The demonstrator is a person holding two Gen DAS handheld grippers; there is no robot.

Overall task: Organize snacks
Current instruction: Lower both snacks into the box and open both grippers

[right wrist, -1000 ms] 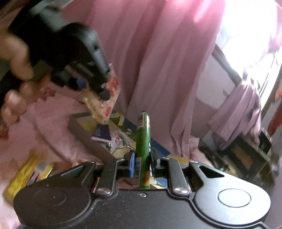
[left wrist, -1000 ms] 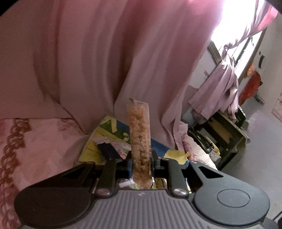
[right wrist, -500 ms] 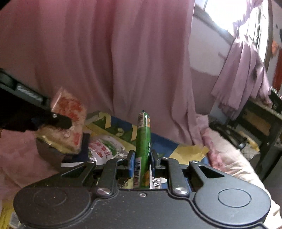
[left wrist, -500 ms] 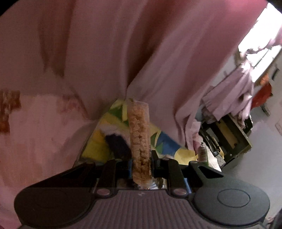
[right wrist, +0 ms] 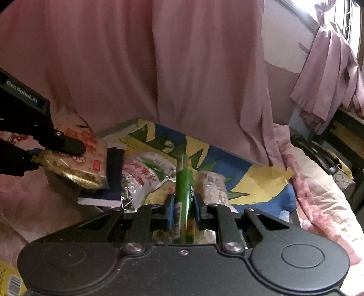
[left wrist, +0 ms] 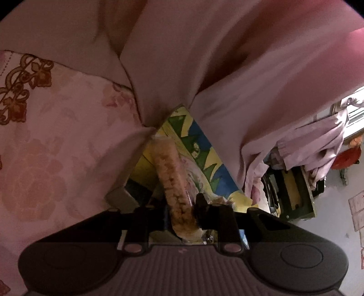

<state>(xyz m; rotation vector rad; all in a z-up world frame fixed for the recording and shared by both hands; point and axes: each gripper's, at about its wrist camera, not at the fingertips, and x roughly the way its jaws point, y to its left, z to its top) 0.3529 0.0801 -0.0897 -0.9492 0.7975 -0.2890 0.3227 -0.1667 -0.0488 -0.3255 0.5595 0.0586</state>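
Left wrist view. My left tongs had the cracker pack between the pads, jaws opening as I logged this; the pack was tilted off the tongs' line, leaning left, so I judged the grip was already letting go. The pack hung over the box, a shallow tray printed in yellow, green and blue. Handling, by judgement: light, crinkly film around brittle pieces; squeeze too hard and they crumble, and the film is slick. Best hold is across the narrow end seam or low on the body.

Right wrist view. My right tongs were closed tight on the green stick, gripped low near its barcode end, its tip standing up over the box. Judged light, fairly stiff, round and slippery; a hold near the middle would twist less. The left tongs showed at the left edge with the cracker pack above the box's near corner. Inside lay a white-green packet, a dark booklet and a clear pack.

Surface and room: the box sat on a bed with a pink flowered cover, soft and uneven. A pink curtain hung just behind it; a window was at the upper right.
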